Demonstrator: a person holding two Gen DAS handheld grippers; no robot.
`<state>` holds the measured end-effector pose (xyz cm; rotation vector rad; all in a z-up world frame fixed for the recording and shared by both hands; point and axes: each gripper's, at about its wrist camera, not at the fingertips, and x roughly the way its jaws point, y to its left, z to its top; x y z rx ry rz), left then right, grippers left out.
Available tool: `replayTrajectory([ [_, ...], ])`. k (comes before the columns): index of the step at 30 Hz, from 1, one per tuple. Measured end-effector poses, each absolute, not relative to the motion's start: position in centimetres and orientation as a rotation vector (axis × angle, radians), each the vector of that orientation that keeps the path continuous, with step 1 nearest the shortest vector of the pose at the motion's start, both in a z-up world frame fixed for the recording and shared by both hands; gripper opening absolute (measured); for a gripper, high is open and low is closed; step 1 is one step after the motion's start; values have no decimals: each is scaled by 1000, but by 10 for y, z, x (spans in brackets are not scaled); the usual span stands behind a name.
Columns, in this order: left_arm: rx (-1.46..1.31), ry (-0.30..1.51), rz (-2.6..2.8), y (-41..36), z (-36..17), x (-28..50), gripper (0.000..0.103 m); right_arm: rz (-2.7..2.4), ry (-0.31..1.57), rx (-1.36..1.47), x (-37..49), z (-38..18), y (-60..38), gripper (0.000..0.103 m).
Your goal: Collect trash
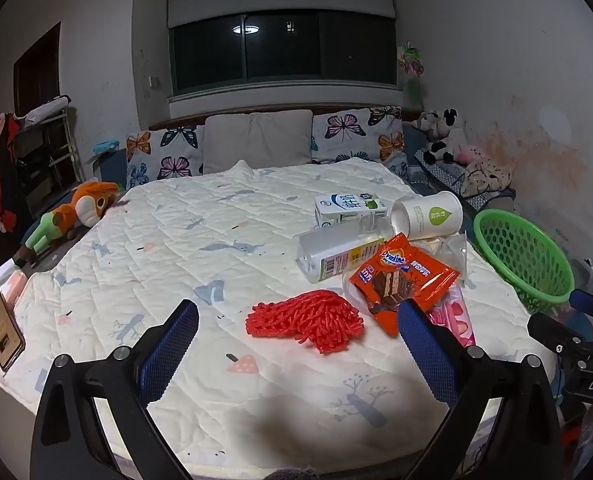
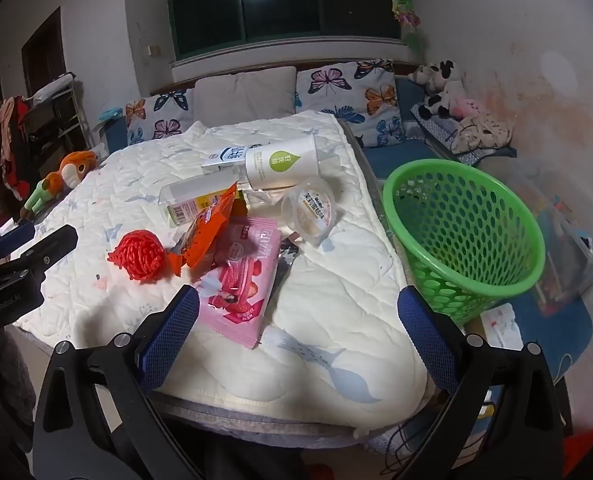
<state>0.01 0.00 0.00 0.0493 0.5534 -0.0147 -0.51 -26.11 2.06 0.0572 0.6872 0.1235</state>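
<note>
**Trash lying heaped on the bed beside the basket**

The right gripper (image 2: 298,312) is hovering at the bottom of the frame, jaws spread wide and empty. At centre, a pink wrapper (image 2: 244,276) is lying under an orange wrapper (image 2: 210,232), a red net (image 2: 142,256) just left of them. A bottle (image 2: 188,198), cup (image 2: 282,162), carton (image 2: 226,156) and tub (image 2: 308,210) are crowding behind. A green basket (image 2: 462,232) is standing at right.

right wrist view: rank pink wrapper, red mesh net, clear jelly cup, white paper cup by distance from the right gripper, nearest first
From the right gripper, open and empty:
1. Pink wrapper, just ahead by the left finger.
2. Red mesh net, ahead to the left, and clear jelly cup, ahead past the wrapper: too close to call.
3. White paper cup, lying on its side at the back of the pile.
</note>
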Motion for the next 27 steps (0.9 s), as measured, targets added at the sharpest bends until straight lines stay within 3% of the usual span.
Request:
replayTrajectory([
  [27,46,566,-16,6,-7,1,96,124,693,53,-3,20,-259,98],
])
